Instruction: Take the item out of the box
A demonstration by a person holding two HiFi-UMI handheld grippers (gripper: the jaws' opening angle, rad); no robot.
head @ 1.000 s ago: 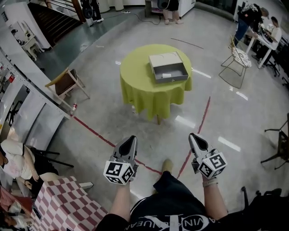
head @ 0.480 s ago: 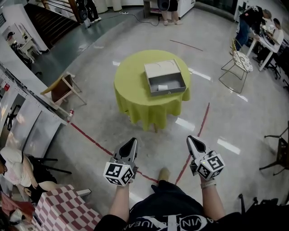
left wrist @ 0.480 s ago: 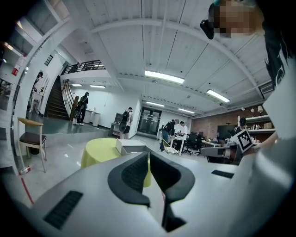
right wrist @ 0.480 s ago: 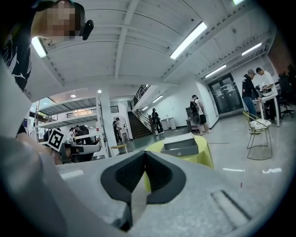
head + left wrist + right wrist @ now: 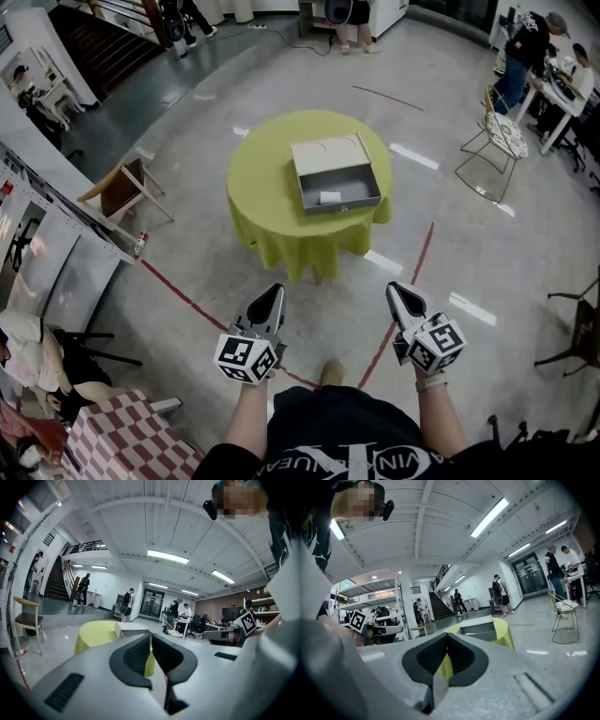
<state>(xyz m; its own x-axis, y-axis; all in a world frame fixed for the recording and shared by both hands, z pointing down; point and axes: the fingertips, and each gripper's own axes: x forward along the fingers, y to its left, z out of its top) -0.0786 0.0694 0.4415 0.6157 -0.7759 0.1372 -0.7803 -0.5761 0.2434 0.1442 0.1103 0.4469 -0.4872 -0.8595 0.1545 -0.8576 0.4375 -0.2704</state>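
1. Small white item [image 5: 330,197] lies inside the open grey box [image 5: 343,207], close to its near wall.
2. Box sits on a round tabletop [image 5: 262,178] covered in yellow-green cloth, with the lid [image 5: 323,153] folded back on the far side.
3. Left gripper [image 5: 271,292] and right gripper [image 5: 400,292] are over the floor [image 5: 187,244], well apart from the tabletop and pointing toward it.
4. Jaws on both are closed together, with nothing between them.
5. Wooden chair [image 5: 122,187] stands left of the tabletop; red tape [image 5: 187,295] crosses the near floor.
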